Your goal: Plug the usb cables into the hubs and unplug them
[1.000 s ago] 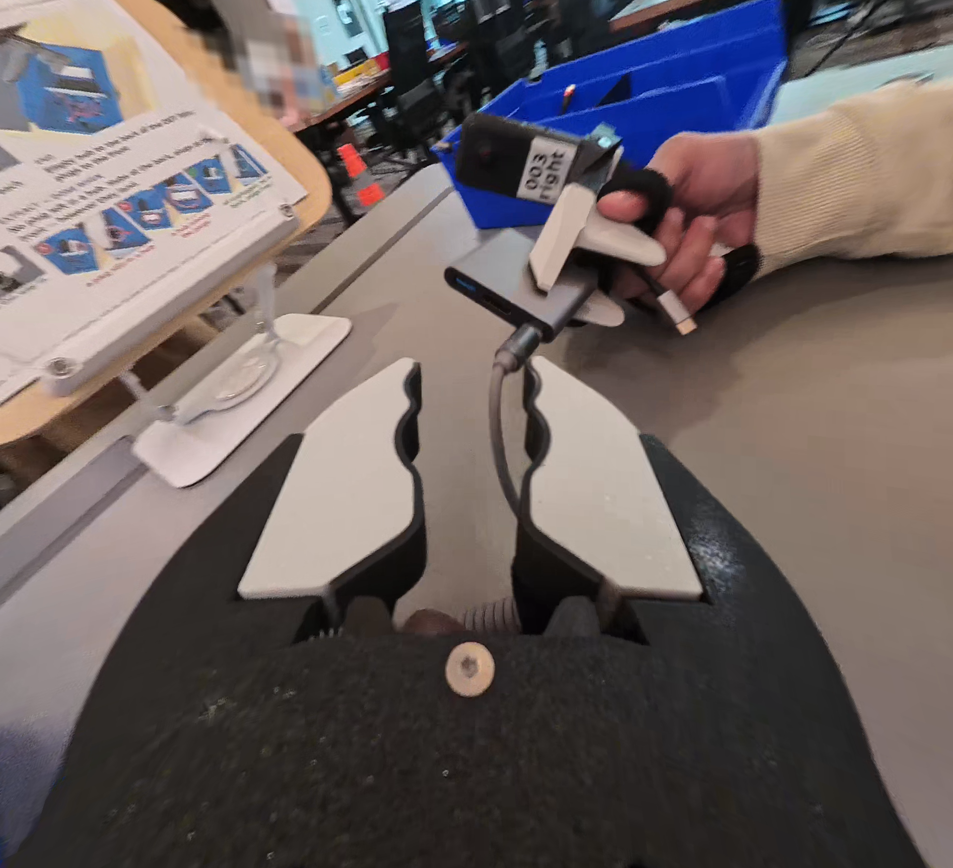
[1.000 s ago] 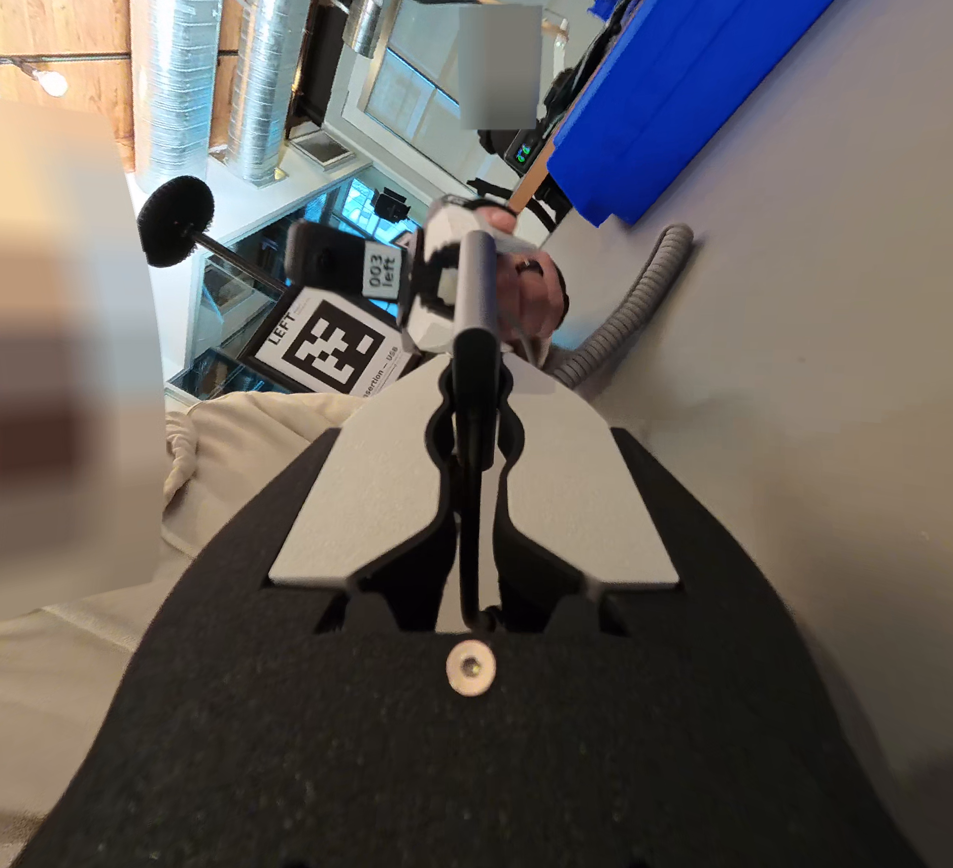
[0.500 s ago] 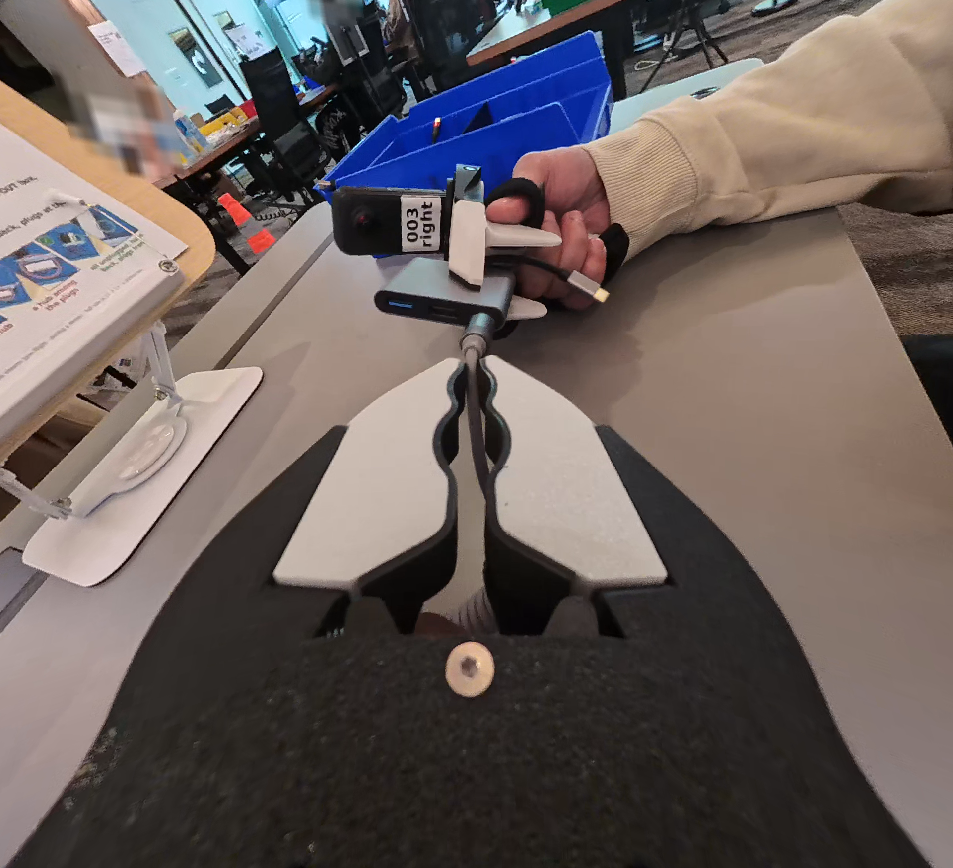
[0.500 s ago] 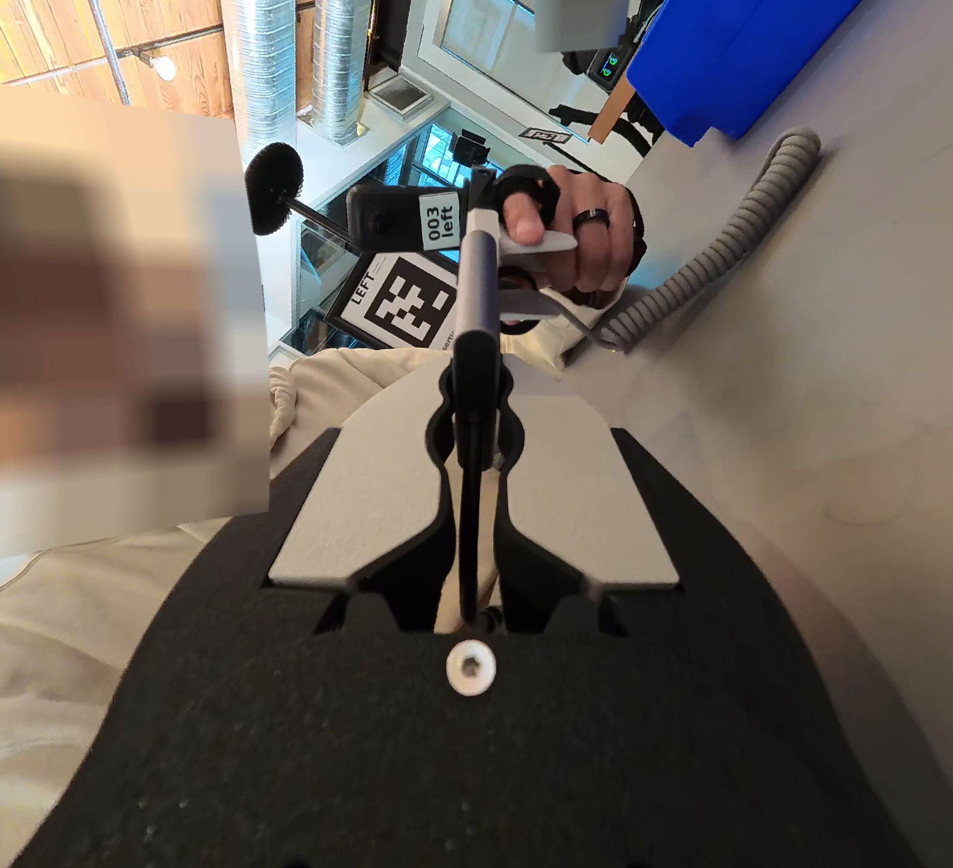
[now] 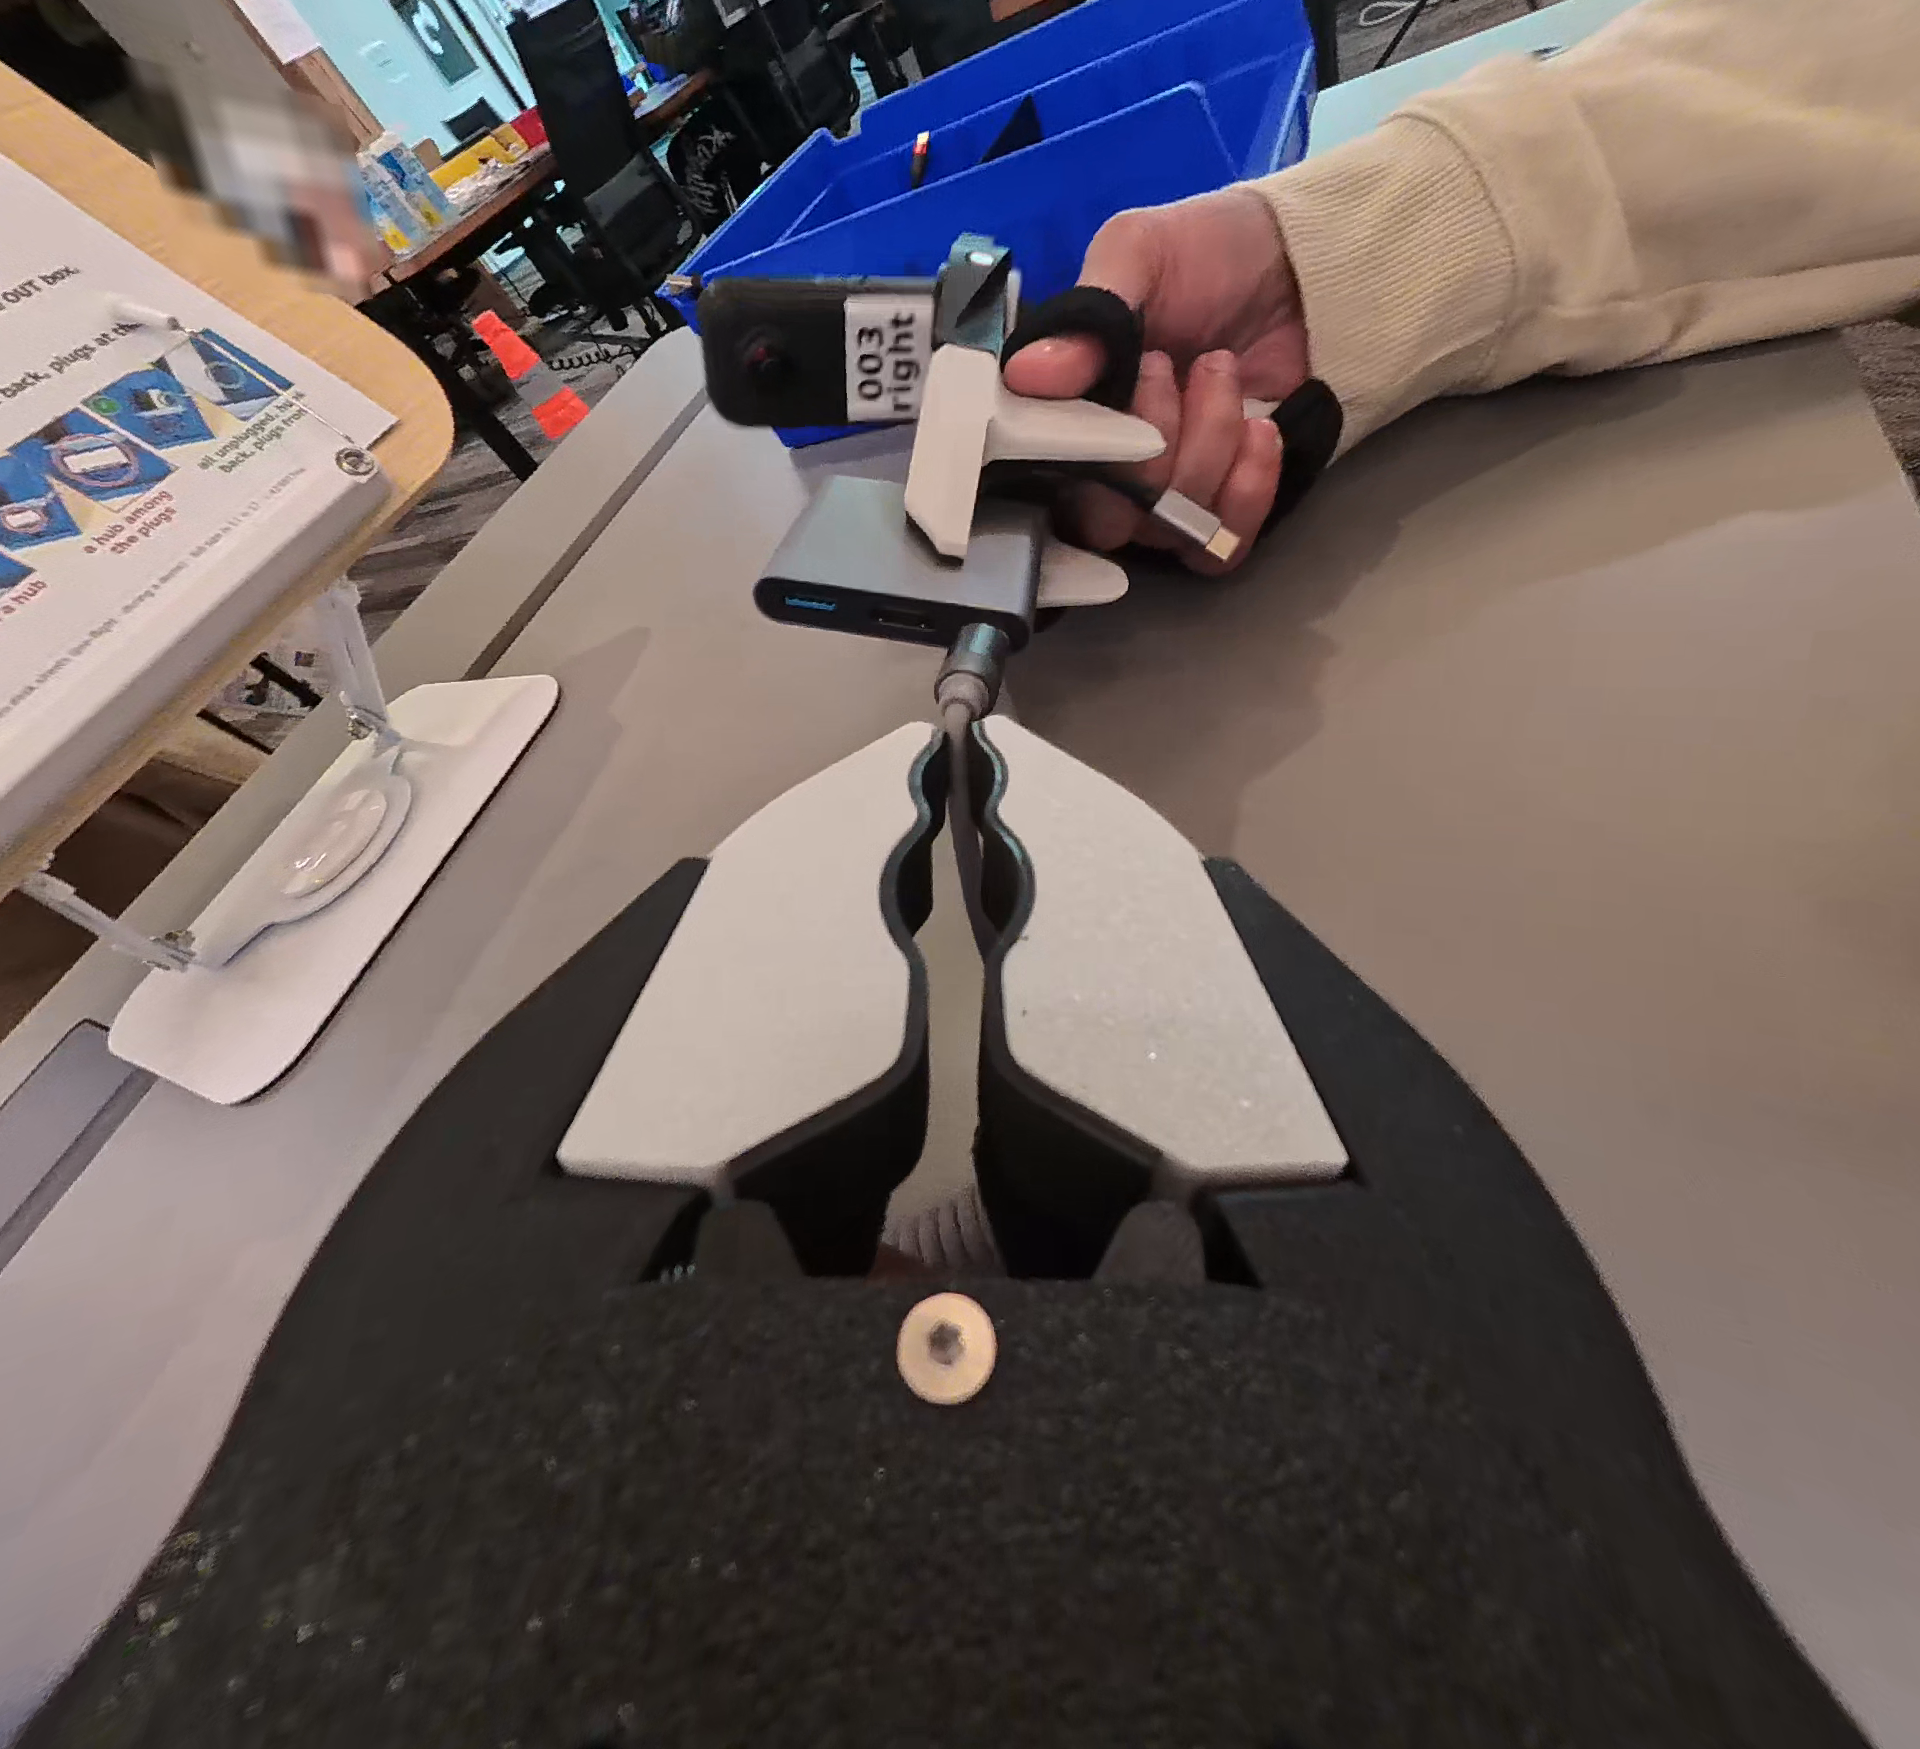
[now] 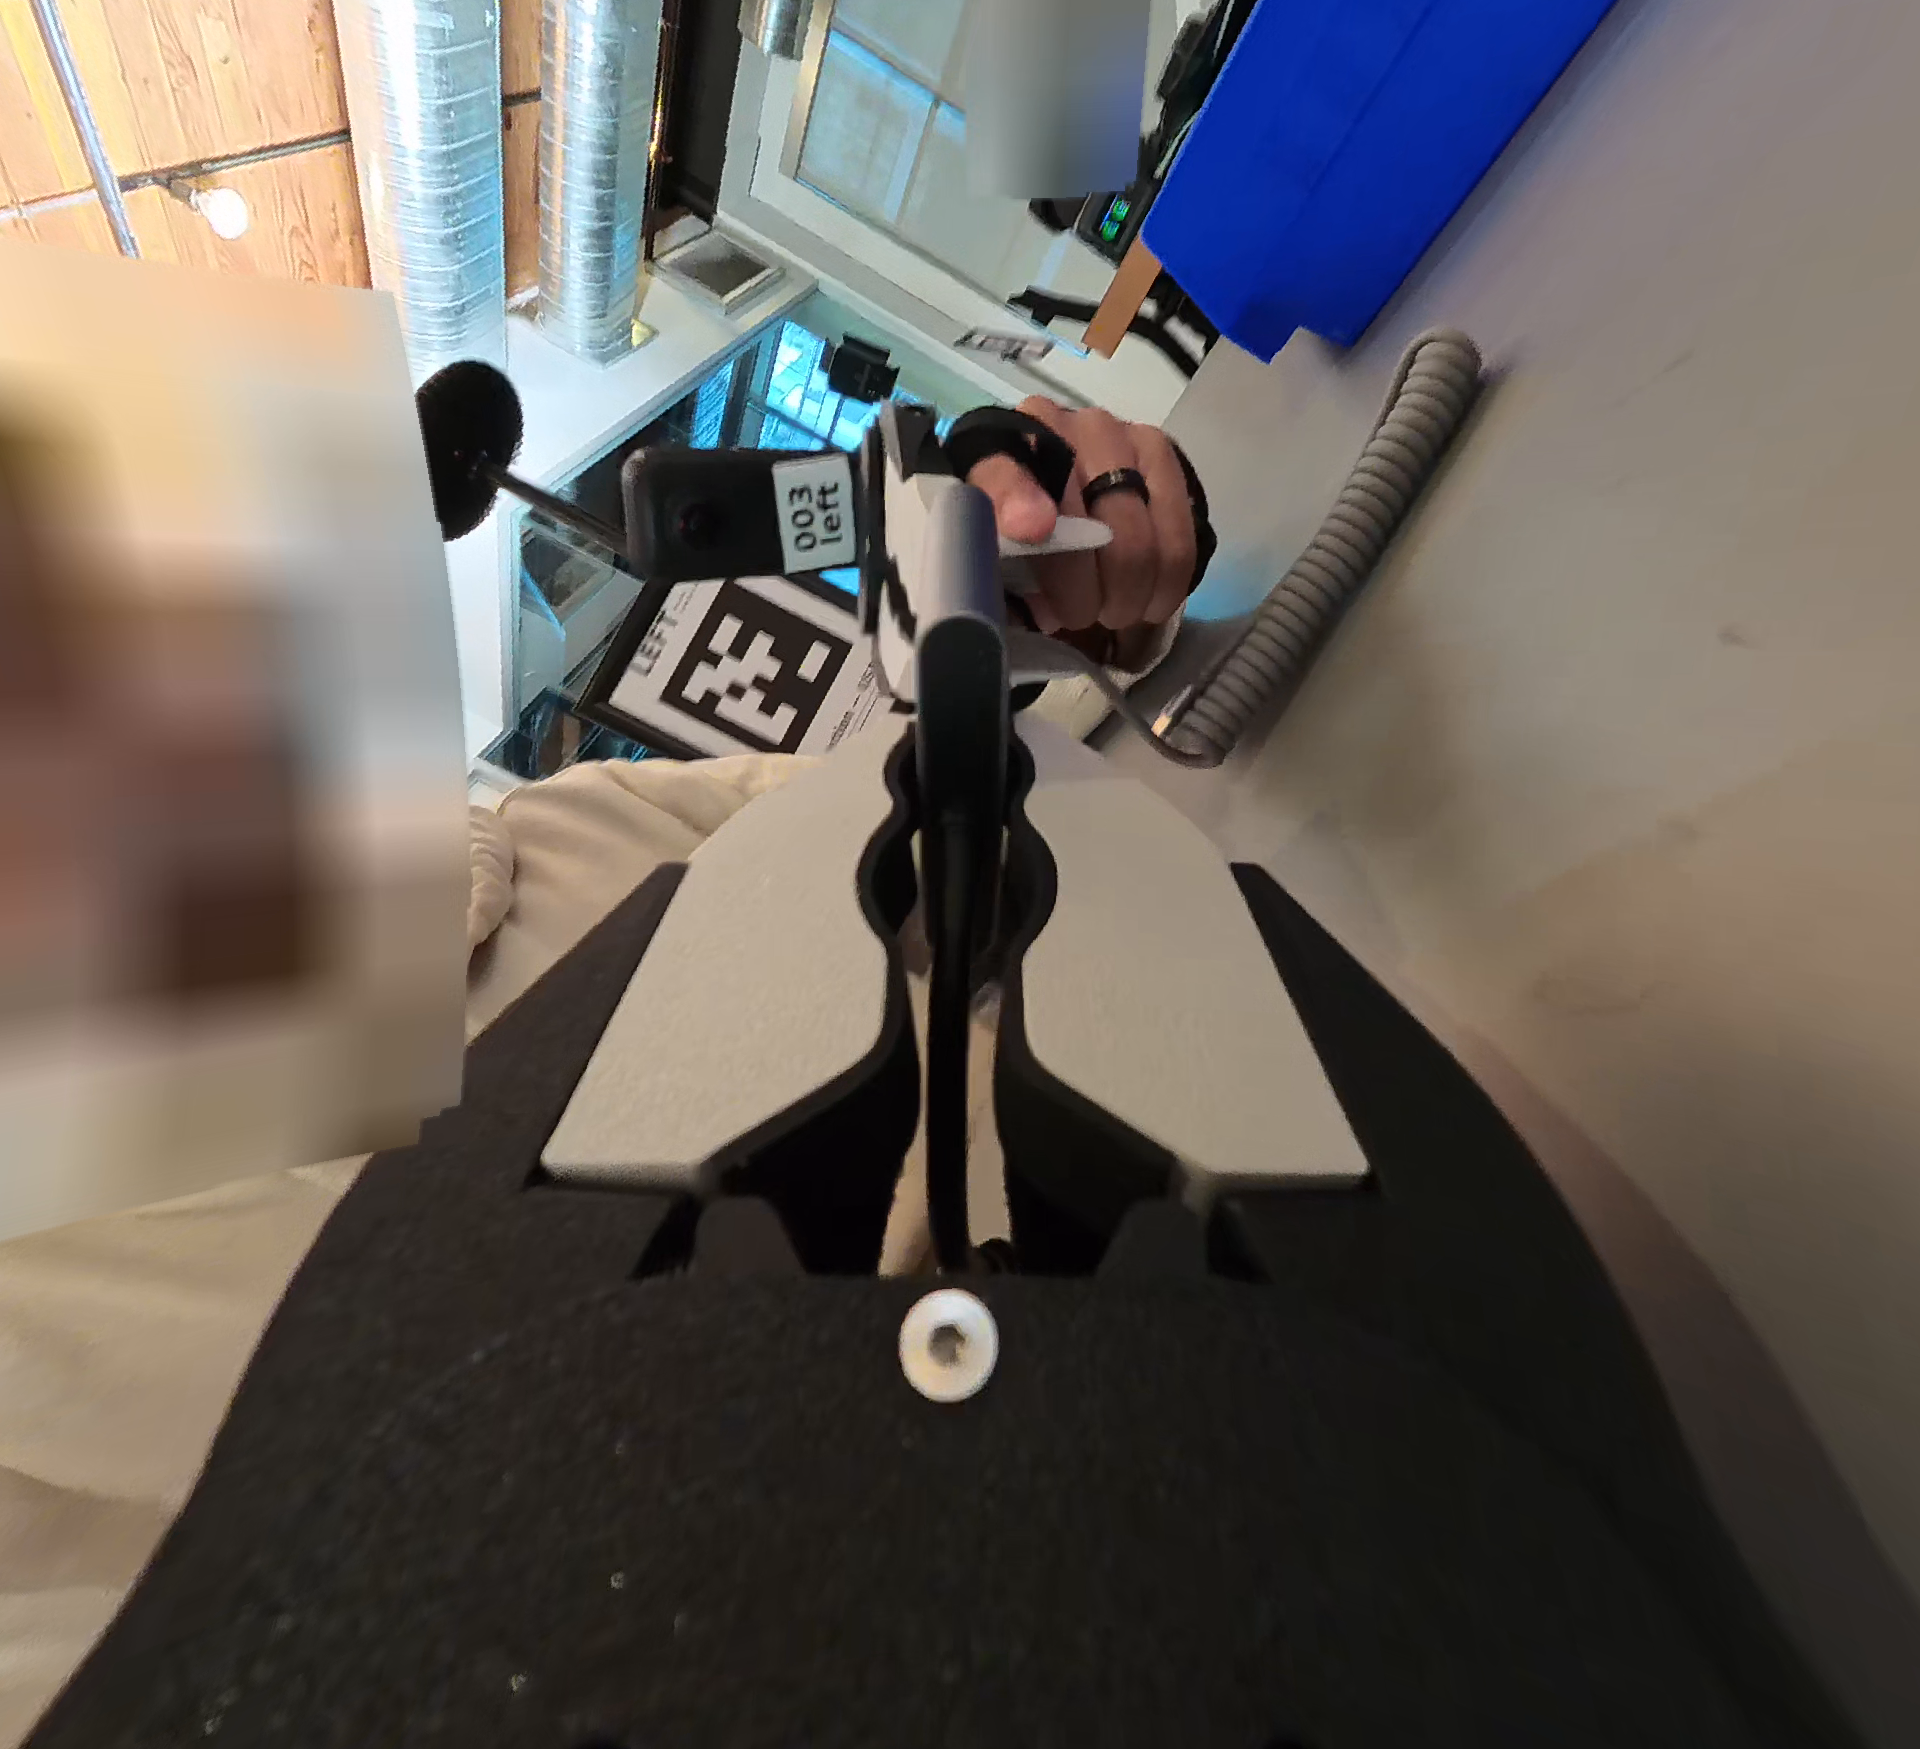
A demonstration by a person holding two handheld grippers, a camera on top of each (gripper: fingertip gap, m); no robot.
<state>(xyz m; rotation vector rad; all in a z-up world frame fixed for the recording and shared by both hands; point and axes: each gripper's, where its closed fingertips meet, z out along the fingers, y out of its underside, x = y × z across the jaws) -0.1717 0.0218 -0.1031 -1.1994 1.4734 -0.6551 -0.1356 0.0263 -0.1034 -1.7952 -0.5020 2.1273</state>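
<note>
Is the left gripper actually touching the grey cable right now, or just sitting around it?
Touching. In the left wrist view the left gripper has its fingertips closed onto the grey cable just behind the plug in the grey hub, with no gap showing at the tips.

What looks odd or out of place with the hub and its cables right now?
One thing: the grey USB hub is off the table, pinched in the right gripper, while its own cable's silver plug dangles loose by the hand. The left gripper is shut on the grey cable plugged into the hub. No damage shows.
</note>
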